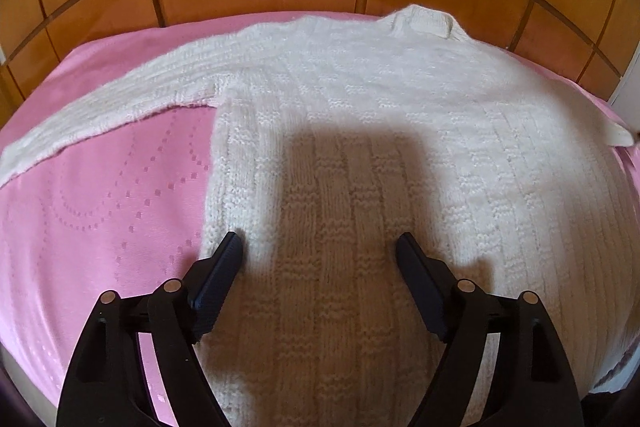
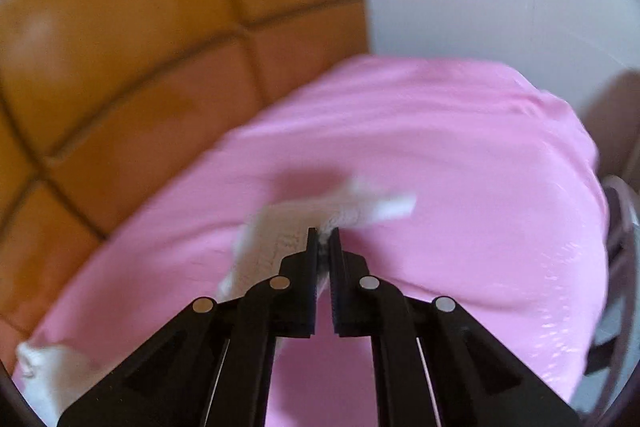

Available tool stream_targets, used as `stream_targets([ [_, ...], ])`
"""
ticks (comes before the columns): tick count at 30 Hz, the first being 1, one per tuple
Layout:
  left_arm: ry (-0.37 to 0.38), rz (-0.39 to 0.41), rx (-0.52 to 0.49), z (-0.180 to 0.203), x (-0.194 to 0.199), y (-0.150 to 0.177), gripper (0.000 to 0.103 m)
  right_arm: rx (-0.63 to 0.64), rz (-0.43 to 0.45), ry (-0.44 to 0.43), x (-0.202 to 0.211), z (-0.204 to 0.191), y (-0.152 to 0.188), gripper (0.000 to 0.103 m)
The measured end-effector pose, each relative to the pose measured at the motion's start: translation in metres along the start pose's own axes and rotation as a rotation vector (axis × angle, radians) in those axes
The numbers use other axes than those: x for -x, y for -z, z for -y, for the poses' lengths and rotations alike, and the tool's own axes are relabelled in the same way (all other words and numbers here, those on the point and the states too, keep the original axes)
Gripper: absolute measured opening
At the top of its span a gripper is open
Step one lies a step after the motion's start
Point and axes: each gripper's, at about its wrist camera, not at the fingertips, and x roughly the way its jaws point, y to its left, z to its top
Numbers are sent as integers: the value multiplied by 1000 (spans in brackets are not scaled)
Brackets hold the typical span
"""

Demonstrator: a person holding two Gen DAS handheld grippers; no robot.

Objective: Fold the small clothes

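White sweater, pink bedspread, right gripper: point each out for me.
White sweater (image 1: 360, 115): left wrist view, middle of the knitted body.
Pink bedspread (image 1: 100, 187): left wrist view, bare patch under the sleeve.
Right gripper (image 2: 324, 233): right wrist view, between the fingertips pinching white knit.

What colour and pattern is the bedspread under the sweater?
Pink, with faint dotted curved lines woven in; the bedspread shows best in the left wrist view.

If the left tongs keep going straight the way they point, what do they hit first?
Most likely the white sweater: the open left tongs point along its body toward the collar. How far above the knit they are is unclear.
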Motion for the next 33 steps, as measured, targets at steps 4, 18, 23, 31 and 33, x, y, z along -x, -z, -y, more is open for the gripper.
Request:
stream_targets([
  [4,10,-8,8,-7,9,-2,78,-19,-66,3,-15,23,20,15],
  [18,63,-29,182,-90,63,49,78,167,-613,-856,87,-21,191,72],
  [23,230,-71,264,-109,75,81,77,231,-740,-971,133,-13,251,69],
  [31,379,-111,204,-88,82,104,5,377,-649,-898,178,-20,266,8],
  [33,387,-59,197,-88,94,94,4,436,-529,-942,214,-24,243,7],
])
